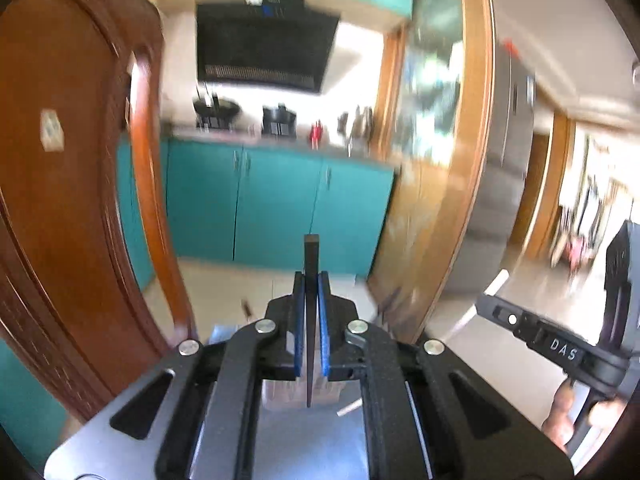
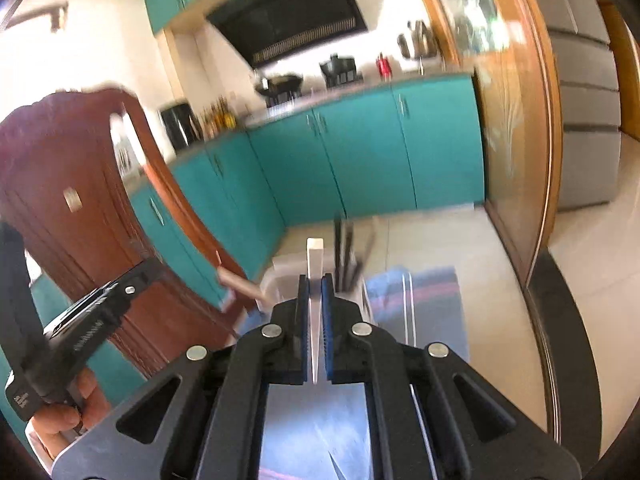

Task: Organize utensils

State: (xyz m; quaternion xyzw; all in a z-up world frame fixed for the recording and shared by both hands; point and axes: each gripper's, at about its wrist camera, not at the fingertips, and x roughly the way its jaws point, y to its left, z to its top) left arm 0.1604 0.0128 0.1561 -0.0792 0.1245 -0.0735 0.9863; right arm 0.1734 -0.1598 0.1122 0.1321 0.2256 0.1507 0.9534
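Teal cabinets run along the far wall under a grey desk that carries pots and bottles, with a black hood above. Pale floor lies open between those cabinets and both tools. A carved brown wooden panel curves up close on the left side, and a tan glass-fronted door stands close on the right, so the free lane is the middle strip. Below the right tool lies a blue striped cloth, and beside it a pale container holds dark utensils upright. The left tool is pressed together on a thin black utensil, pointing forward. The right tool pinches a thin white utensil the same way. All edges are blurred.
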